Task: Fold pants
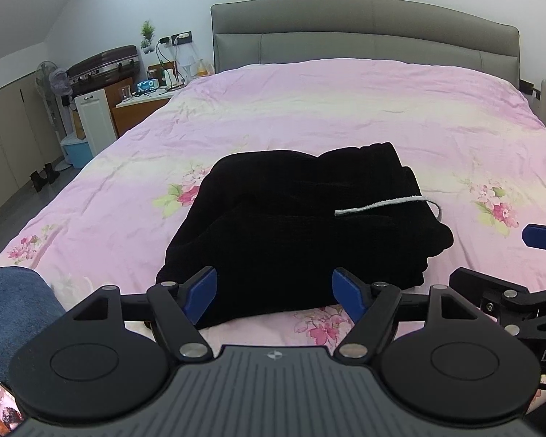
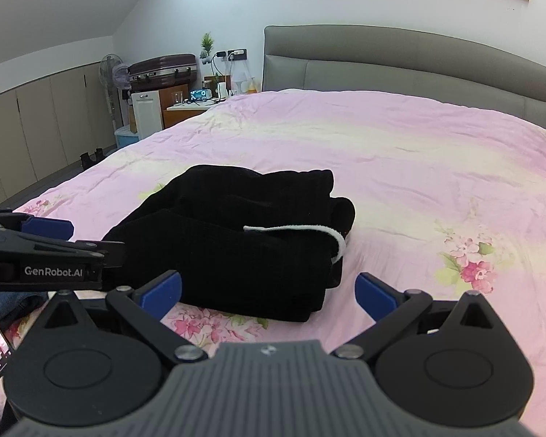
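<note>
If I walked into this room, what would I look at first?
Probably the black pants, folded into a bundle near the front of the big pink flowery bed, with a white drawstring lying across the top. Next you'd spot the left claw and the right claw, both open with blue tips, close in front of the pants and holding nothing.

free: bedspread (image 2: 418, 167) around pants (image 2: 236, 247) | obstacle: headboard (image 2: 400, 62), seemingly distant

L tool (image 1: 274, 293) spread wide, empty; R tool (image 2: 268, 295) same, side by side.
</note>
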Available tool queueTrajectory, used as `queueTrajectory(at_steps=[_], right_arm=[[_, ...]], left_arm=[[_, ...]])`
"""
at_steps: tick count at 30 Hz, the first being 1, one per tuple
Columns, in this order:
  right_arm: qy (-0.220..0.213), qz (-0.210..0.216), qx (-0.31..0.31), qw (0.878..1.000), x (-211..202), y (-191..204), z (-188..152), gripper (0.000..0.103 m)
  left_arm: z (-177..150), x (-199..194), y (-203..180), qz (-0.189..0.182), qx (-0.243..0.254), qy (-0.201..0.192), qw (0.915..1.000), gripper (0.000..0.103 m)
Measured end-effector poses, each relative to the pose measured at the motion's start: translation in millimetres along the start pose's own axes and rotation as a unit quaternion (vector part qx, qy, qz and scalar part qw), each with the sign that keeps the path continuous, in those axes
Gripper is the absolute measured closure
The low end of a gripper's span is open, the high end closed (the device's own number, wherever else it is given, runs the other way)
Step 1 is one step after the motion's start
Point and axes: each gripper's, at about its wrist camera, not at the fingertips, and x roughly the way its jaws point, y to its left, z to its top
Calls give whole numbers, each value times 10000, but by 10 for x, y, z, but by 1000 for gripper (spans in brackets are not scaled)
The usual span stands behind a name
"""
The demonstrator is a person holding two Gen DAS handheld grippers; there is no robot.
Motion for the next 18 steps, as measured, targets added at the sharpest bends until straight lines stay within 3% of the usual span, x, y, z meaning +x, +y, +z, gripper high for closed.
queueTrajectory(at_steps=[18], right_arm=[[-244, 42, -22, 9997, -134, -4, 20, 5]], left_arm=[[41, -146, 41, 32, -87, 19, 10000, 16]])
